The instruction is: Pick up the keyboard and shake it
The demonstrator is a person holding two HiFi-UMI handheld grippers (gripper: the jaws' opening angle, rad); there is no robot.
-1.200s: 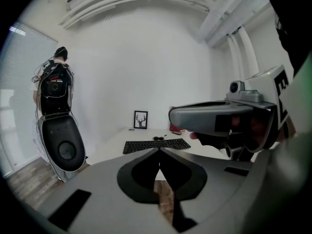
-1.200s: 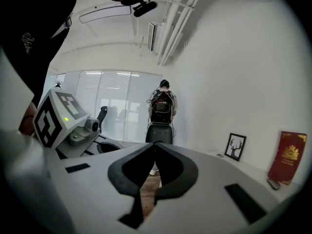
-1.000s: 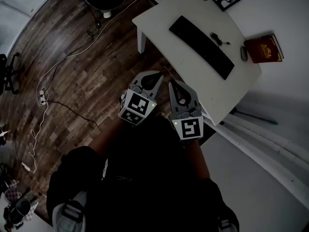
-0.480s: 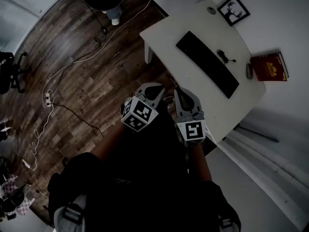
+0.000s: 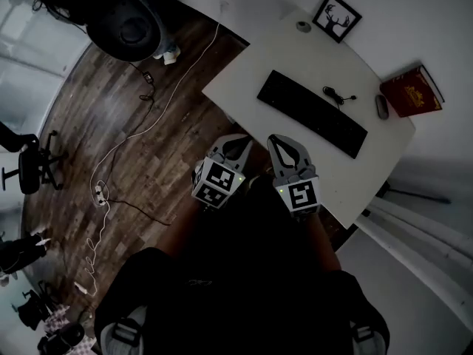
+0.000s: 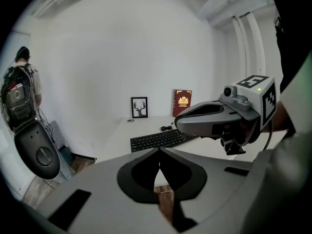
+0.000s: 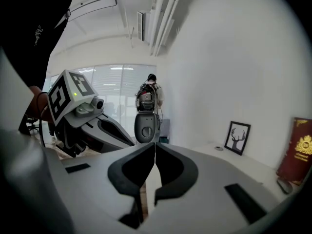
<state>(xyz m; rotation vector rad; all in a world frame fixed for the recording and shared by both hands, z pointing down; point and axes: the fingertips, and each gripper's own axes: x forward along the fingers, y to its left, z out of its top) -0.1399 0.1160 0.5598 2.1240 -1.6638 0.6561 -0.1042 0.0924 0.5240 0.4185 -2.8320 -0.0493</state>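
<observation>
A black keyboard (image 5: 311, 113) lies slantwise on the white table (image 5: 251, 69); it also shows in the left gripper view as the keyboard (image 6: 158, 140) ahead of the jaws. My left gripper (image 5: 242, 140) hovers off the table's near edge, shut and empty, over the wooden floor. Beside it my right gripper (image 5: 276, 140) is shut too, with nothing held, its tips just at the table's edge and short of the keyboard. In the left gripper view the left gripper (image 6: 159, 153) has its jaws pressed together, and the right gripper (image 7: 155, 146) looks the same in its own view.
On the table stand a framed deer picture (image 5: 341, 15), a red book (image 5: 411, 91), a dark mouse (image 5: 381, 106), a coiled cable (image 5: 336, 95) and a small round object (image 5: 303, 26). A black chair (image 5: 126, 22) and trailing cables (image 5: 140, 117) occupy the floor. A person (image 7: 148, 96) stands in the distance.
Both grippers have moved closer to the table, side by side, and the view has swung so the keyboard lies nearer ahead of them. Both stay shut.
</observation>
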